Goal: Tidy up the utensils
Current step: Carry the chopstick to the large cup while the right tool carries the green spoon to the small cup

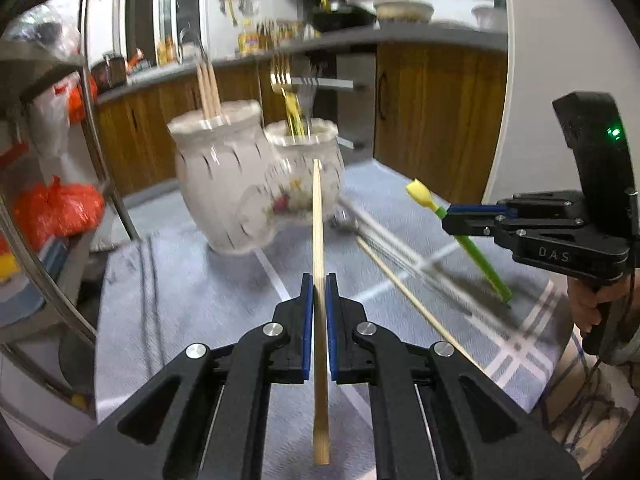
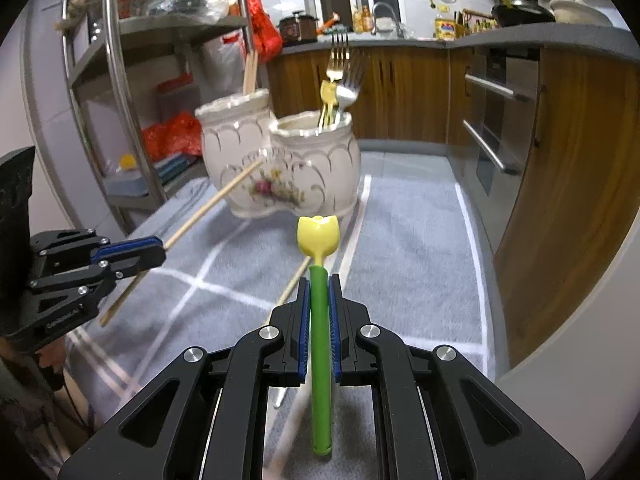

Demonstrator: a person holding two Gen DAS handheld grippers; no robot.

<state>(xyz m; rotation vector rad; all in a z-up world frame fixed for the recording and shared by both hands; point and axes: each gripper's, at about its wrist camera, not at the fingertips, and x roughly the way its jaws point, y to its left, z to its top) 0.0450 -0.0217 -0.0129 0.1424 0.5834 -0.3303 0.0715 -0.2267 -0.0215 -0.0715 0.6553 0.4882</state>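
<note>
Now, left wrist view: a chopstick (image 1: 319, 240) is clamped mid-length by the left gripper (image 1: 319, 292), aimed at the jars (image 1: 224, 184); light, stiff, slippery.
Right wrist view: a green spoon (image 2: 320, 340) is pinched at its handle by the right gripper (image 2: 319, 292), before the jars (image 2: 316, 168); light, rigid.

**Colours on the bench**

The cloth (image 2: 408, 248) is grey-blue with white stripes. The twin jars (image 2: 280, 160) are cream with gold scallops and a pink floral spray. One utensil (image 2: 320, 320) has a green handle and yellow tulip head; the chopstick (image 1: 318, 240) is pale wood.
</note>
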